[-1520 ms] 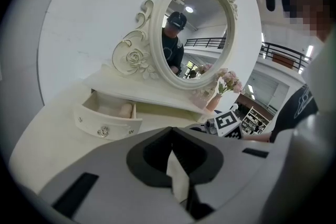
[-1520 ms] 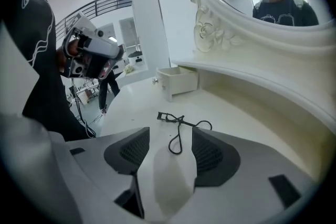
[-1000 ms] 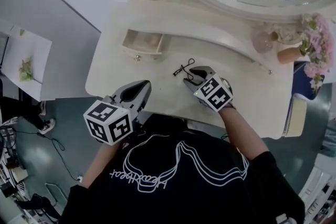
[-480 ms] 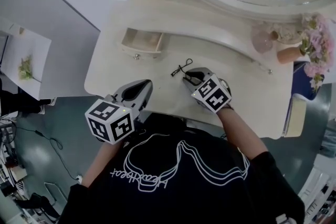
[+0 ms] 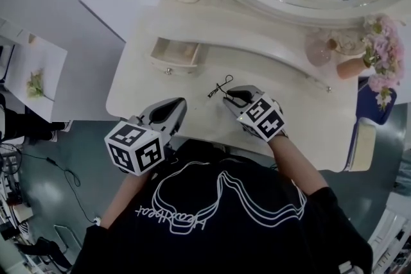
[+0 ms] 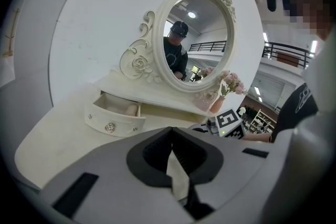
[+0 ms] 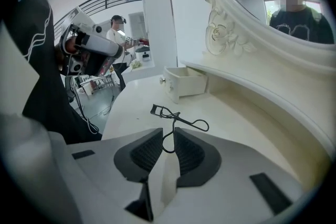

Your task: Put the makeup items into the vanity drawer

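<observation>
Right gripper view: the right gripper [image 7: 168, 134] has just been closing its jaws, and they now pinch one handle loop of the eyelash curler [image 7: 175, 118], narrow but not fully together. The curler appears to lie on the table [image 5: 289, 119], its head pointing away towards the open drawer [image 7: 186, 81].

This looks like the pick-up step, grip just made. Next comes a lift clear of the table, then a carry to about ten o'clock in the head view, where the drawer [image 5: 170, 64] stands pulled out, and a release over its inside.

The right forearm reaches in from five o'clock, its gripper tilted well down. The left gripper [image 5: 176, 102] hangs at the table's near edge, at eight o'clock from the curler, jaws together and empty, aimed gently down towards the drawer.
</observation>
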